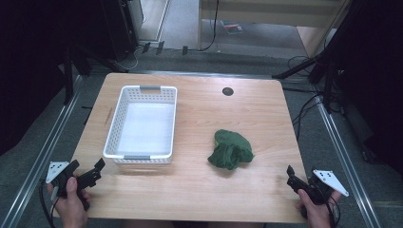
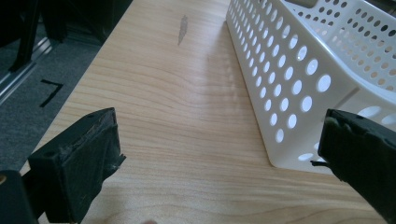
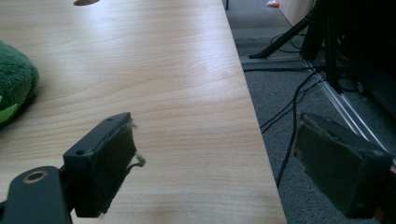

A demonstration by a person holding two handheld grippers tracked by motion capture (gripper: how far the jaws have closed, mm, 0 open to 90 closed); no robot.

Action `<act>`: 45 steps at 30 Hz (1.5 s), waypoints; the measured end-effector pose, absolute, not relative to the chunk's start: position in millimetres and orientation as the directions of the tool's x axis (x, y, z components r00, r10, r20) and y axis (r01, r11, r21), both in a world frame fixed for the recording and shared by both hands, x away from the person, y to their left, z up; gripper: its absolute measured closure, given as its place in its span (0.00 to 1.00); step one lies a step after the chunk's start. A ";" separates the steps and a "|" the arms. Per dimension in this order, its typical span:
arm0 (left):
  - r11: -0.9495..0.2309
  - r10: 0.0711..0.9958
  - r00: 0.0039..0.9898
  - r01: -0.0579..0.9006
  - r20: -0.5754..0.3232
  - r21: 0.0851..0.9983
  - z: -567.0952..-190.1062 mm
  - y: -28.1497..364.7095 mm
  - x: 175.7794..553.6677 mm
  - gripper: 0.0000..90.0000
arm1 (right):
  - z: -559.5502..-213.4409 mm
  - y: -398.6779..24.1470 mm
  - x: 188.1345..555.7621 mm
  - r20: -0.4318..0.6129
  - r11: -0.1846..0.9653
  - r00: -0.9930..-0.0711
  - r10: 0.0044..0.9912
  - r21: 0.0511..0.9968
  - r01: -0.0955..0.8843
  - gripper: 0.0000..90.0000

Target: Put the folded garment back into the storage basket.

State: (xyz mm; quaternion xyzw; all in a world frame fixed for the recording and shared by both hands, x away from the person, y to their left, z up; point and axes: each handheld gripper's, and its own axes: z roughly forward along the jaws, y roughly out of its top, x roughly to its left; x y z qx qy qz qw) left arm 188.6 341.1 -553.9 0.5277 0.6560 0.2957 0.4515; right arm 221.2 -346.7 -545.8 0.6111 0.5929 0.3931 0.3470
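A white perforated basket (image 1: 142,126) stands empty on the left half of the wooden table (image 1: 214,190). A crumpled dark green plush cloth (image 1: 230,149) lies right of centre. My left gripper (image 1: 87,166) is open at the near left corner, just in front of the basket's near left corner. In the left gripper view its jaws (image 2: 219,123) stand wide apart with nothing between them, the basket wall (image 2: 299,60) to their right. My right gripper (image 1: 302,175) is open at the near right corner. In the right gripper view it (image 3: 215,128) straddles the table's right edge, the green cloth (image 3: 14,84) far left.
A round black grommet (image 1: 228,91) sits in the table's far middle. A thin dark mark (image 2: 182,29) lies left of the basket. Cables (image 3: 289,116) and stand legs (image 1: 309,64) are on the floor to the right. Metal rails (image 1: 45,147) run along both sides of the table.
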 end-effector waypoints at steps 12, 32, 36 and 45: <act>0.247 0.967 -0.036 0.391 -0.253 0.887 -535.8 338.3 181.6 0.00 | -545.8 -346.6 221.3 0.072 -0.060 -0.008 0.997 0.889 0.453 0.14; 0.183 0.972 0.062 0.392 -0.224 0.902 -486.6 302.5 183.0 0.00 | -545.7 -346.6 221.4 0.073 -0.061 -0.008 0.997 0.888 0.456 0.14; 0.182 0.972 0.069 0.392 -0.226 0.902 -482.2 297.7 186.4 0.00 | -545.7 -346.7 221.3 0.073 -0.062 -0.007 0.997 0.888 0.455 0.14; 0.170 0.971 0.086 0.405 -0.223 0.898 -477.5 281.6 196.8 0.00 | -545.7 -346.7 221.3 0.075 -0.063 -0.008 0.997 0.889 0.454 0.14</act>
